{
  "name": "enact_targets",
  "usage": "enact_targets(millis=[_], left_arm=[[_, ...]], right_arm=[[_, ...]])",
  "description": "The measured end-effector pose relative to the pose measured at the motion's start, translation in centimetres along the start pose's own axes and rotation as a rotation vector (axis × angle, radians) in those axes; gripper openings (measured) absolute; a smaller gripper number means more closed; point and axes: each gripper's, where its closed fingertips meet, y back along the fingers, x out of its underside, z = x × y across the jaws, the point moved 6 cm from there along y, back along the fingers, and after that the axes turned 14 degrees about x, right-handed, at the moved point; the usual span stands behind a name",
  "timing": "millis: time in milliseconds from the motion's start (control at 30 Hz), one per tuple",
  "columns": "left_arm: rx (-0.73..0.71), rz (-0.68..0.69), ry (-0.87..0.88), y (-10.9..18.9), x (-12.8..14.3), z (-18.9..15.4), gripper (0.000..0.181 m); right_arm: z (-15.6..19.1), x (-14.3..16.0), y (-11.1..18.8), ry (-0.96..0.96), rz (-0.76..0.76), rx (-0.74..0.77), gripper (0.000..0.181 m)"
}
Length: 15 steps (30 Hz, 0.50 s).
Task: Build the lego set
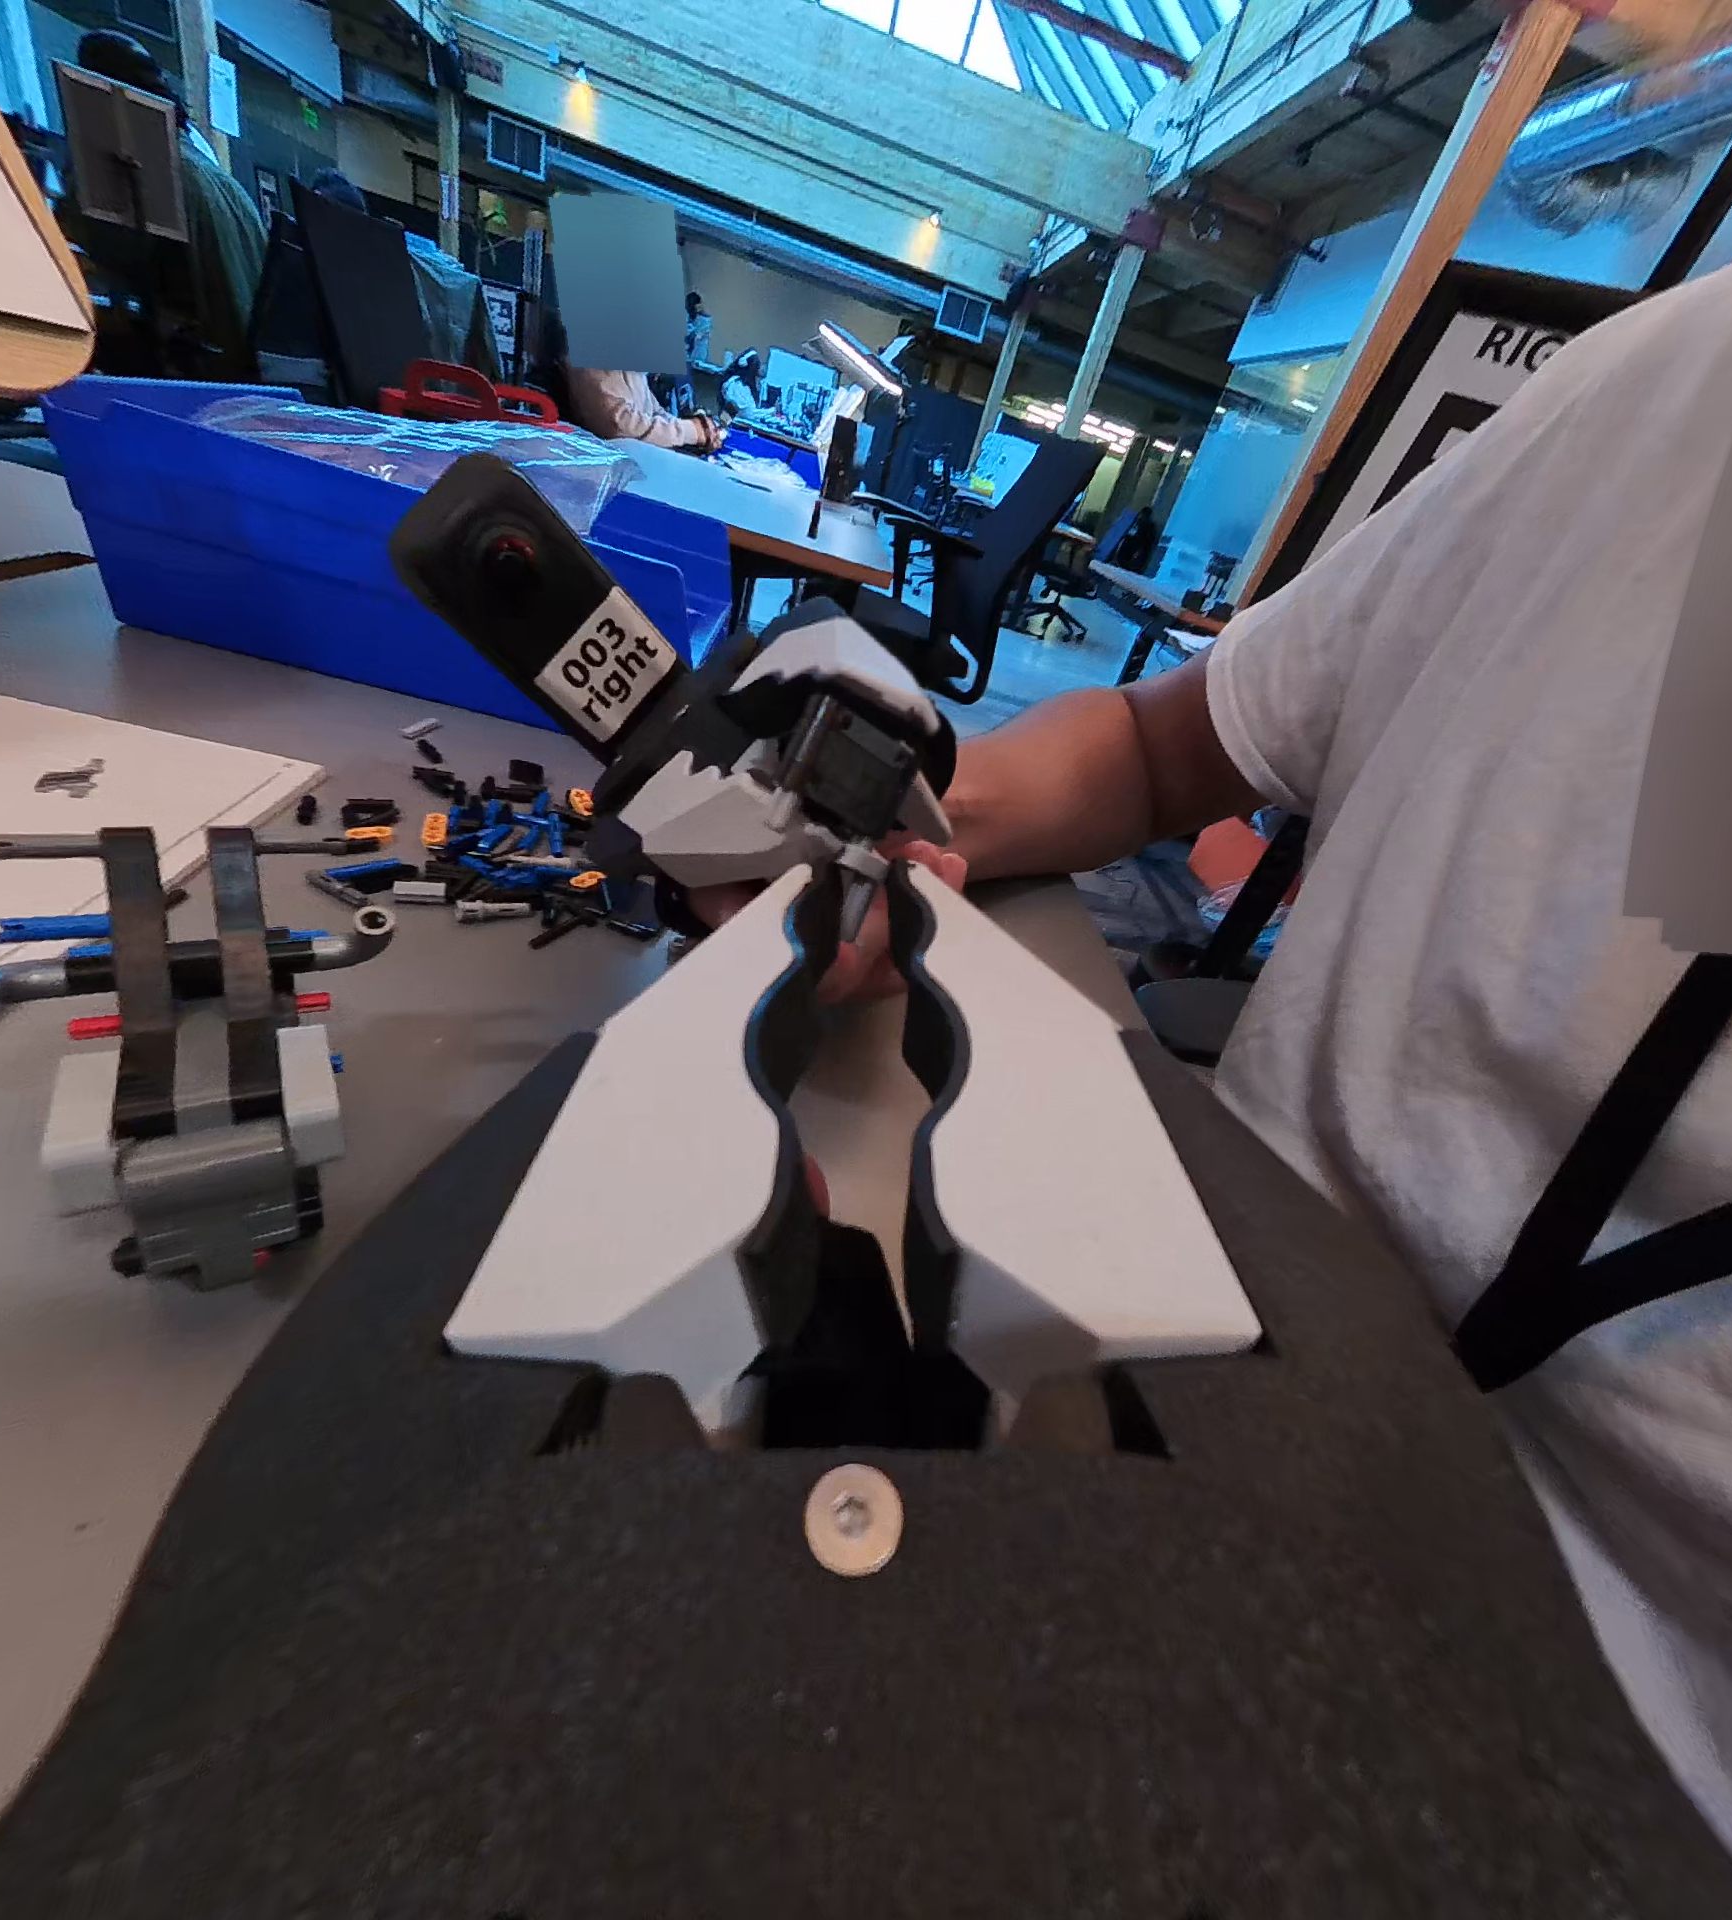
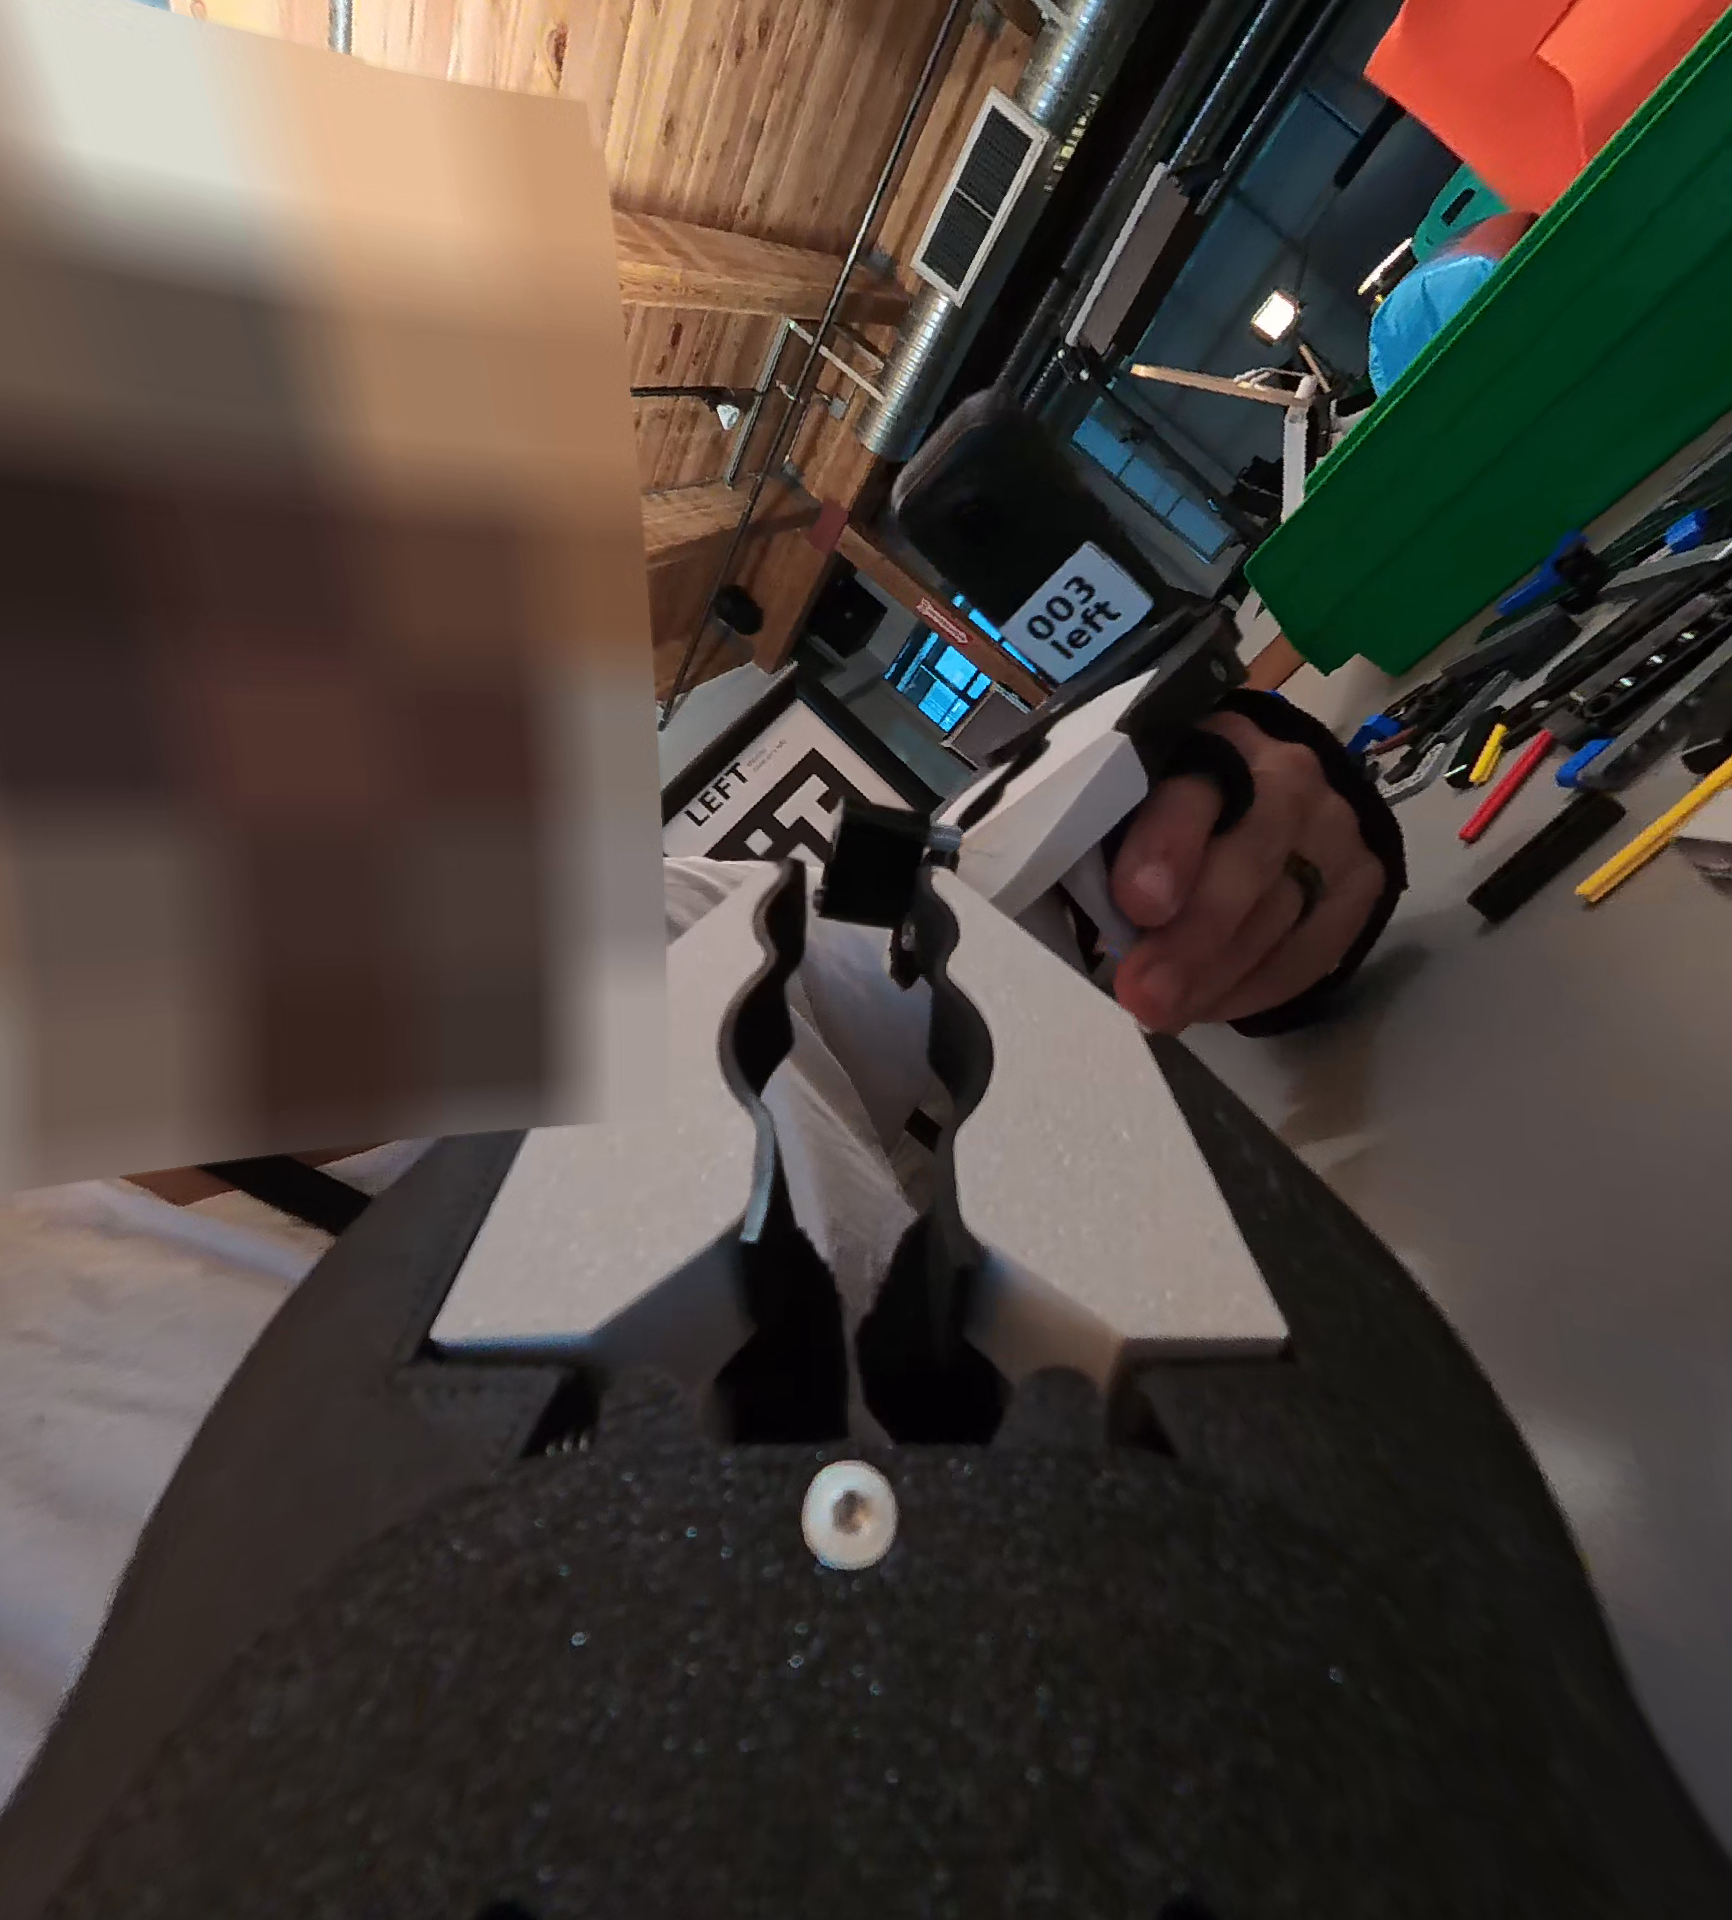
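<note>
The 2 claws meet tip to tip above the smooth gray table (image 1: 488, 997). The left claw (image 1: 854, 894) pinches a small gray peg (image 1: 858, 883). The right claw (image 2: 857, 883) grips a boxy black block (image 2: 870, 871). The half-built gray and black model (image 1: 192, 1060) stands beside loose little pieces (image 1: 498, 842).
</note>
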Motion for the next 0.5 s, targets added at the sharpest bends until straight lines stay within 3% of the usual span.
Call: enact_targets(millis=[33,500], left_arm=[[-0.002,0.006,-0.007,-0.02,0.04,-0.03,0.007],[0.045,-0.008,0.019,-0.18,-0.01,-0.45,0.007]], right_arm=[[-0.04,0.05,0.00,0.006,0.004,0.003,0.018],[0.60,0.30,-0.10,0.123,0.018,0.026,0.019]])
